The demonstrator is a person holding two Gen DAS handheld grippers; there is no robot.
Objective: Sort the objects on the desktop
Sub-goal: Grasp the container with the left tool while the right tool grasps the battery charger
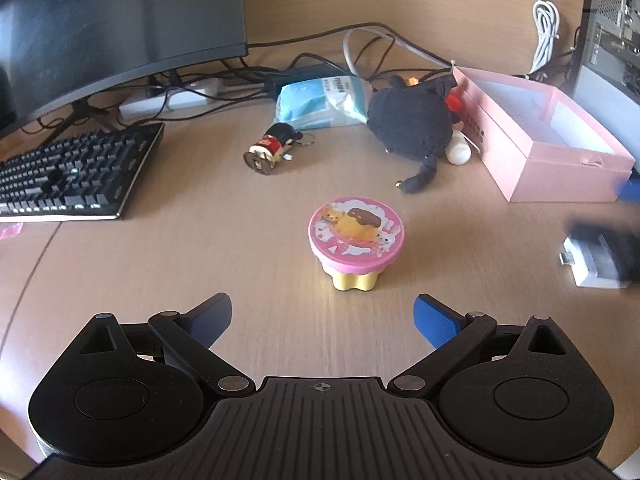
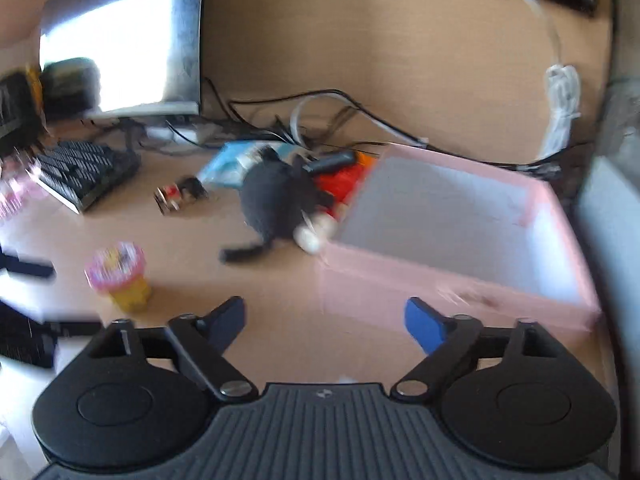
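Both tongs are spread wide with nothing between them. The left gripper (image 1: 323,316) faces the pink-lidded pudding cup (image 1: 355,243), upright on the desk (image 1: 180,264), well apart from the pink box (image 1: 560,178) (apparently empty). Grip below the lid, I'd say. The right gripper (image 2: 325,322) hovers beside the box.

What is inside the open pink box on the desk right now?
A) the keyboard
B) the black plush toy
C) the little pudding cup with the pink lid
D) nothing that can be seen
D: the pink box shows only its bare pale interior, while the black plush toy lies outside against its wall.
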